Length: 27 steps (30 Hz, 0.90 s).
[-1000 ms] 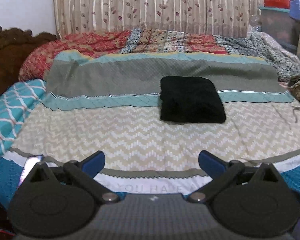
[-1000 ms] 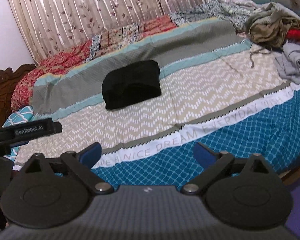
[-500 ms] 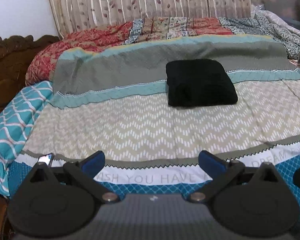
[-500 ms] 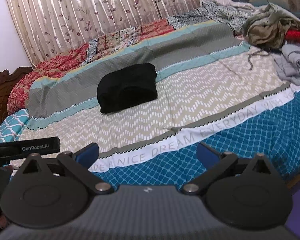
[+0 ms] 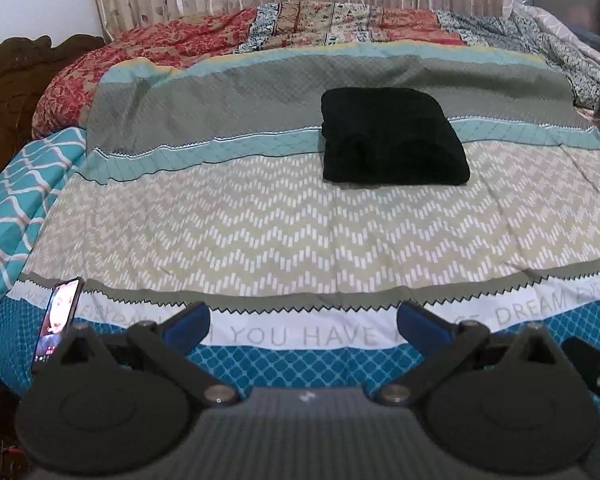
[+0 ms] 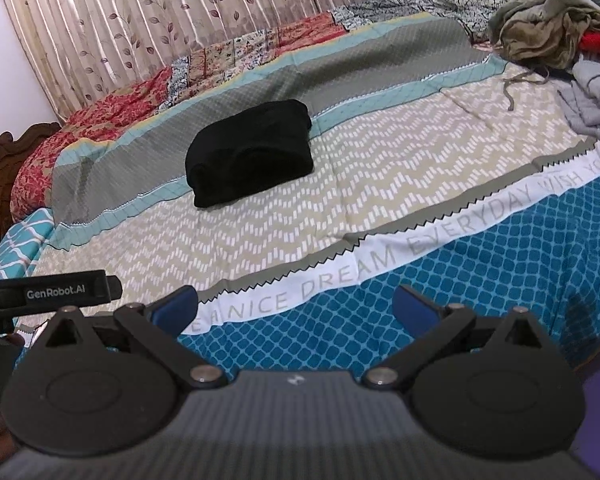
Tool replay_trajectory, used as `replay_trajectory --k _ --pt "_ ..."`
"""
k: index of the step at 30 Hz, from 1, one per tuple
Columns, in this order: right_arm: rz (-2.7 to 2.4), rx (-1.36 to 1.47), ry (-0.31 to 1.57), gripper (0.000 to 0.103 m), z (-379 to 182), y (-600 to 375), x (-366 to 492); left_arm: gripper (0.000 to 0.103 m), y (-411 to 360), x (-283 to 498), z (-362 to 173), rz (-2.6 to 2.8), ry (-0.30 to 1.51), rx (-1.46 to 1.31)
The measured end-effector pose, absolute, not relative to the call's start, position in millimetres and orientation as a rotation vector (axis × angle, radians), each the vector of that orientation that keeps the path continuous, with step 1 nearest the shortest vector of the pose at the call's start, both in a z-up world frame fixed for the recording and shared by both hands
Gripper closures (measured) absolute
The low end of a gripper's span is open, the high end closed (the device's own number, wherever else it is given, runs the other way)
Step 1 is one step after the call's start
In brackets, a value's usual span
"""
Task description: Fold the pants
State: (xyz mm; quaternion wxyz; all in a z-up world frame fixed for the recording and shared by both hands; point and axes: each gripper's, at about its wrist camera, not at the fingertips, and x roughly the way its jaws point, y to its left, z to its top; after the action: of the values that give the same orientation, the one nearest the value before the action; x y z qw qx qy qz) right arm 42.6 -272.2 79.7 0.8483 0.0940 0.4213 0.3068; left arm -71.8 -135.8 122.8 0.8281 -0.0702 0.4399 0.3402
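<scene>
The clothes pile [image 6: 556, 32] at two o'clock runs off the right wrist frame's right edge. The phone [image 5: 58, 322] at eight o'clock shows a screen too small to read, its lower end hidden behind the left gripper [image 5: 303, 322].

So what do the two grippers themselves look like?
Both look alike: the left gripper and right gripper have black linkage arms with silver pivot pins, round black discs, blue pads on the jaws and a grey ribbed body. White GenRobot.AI lettering marks the left one.
</scene>
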Motion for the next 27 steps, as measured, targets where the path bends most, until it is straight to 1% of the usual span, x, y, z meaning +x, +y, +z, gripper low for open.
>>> replay_trajectory --k 17,27 --pt "0.652 0.192 0.911 0.000 74.5 -268.2 45.2 0.000 -127.7 -68.2 105.1 0.734 1.032 -0.205" --pt "0.657 0.189 0.908 0.000 75.0 -268.2 46.6 0.000 -126.4 -68.6 106.1 0.738 1.037 -0.216"
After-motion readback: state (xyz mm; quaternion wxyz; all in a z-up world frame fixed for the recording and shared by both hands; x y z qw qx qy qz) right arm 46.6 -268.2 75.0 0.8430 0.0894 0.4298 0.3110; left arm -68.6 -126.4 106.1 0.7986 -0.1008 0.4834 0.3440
